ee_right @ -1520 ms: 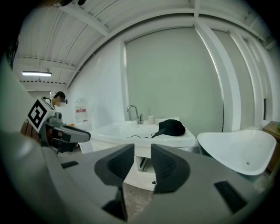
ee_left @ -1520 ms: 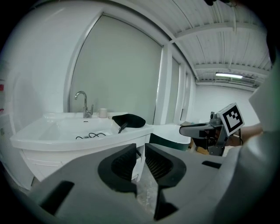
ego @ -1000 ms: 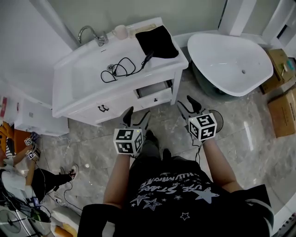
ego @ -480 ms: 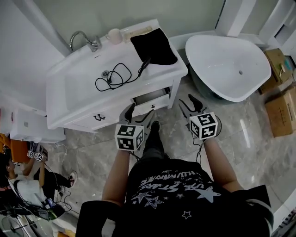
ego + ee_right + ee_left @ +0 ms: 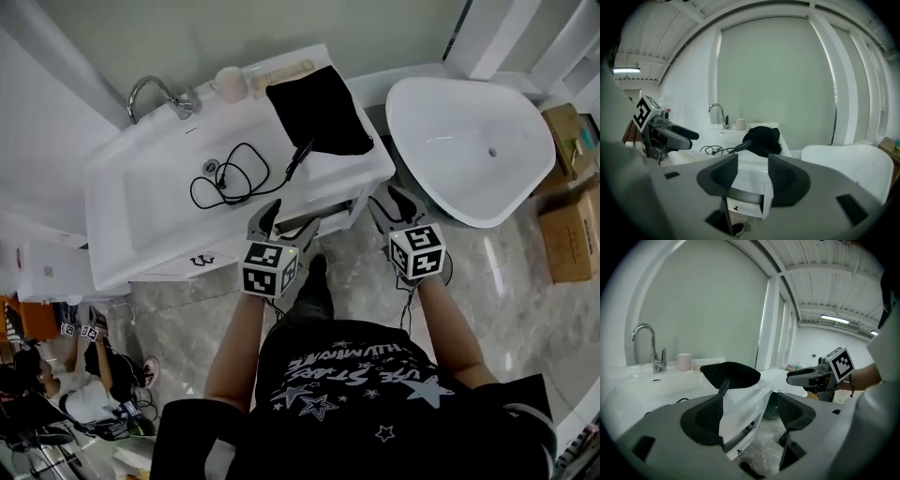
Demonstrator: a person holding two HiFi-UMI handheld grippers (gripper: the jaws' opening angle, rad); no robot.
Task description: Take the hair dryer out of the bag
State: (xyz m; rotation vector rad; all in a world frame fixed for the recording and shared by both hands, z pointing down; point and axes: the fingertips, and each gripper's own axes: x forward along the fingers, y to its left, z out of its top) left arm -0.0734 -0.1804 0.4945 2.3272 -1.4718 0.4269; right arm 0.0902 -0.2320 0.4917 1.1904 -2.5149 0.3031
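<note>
A black bag lies on the white vanity top, right of the basin. The hair dryer's dark handle sticks out of the bag's front, and its black cord coils into the basin. My left gripper hovers open at the vanity's front edge, just short of the handle. In the left gripper view, the bag and handle lie ahead of the empty left gripper. My right gripper is open and empty beside the vanity's right corner. In the right gripper view, the bag sits beyond the right gripper.
A faucet and a mug stand at the back of the vanity. A drawer below the top is partly pulled out. A white bathtub is to the right, with cardboard boxes beyond it. A person sits at lower left.
Both grippers have moved forward from over the floor to the vanity's front edge, the left one nearing the dryer's handle. The bag, handle and cord have stayed put.
</note>
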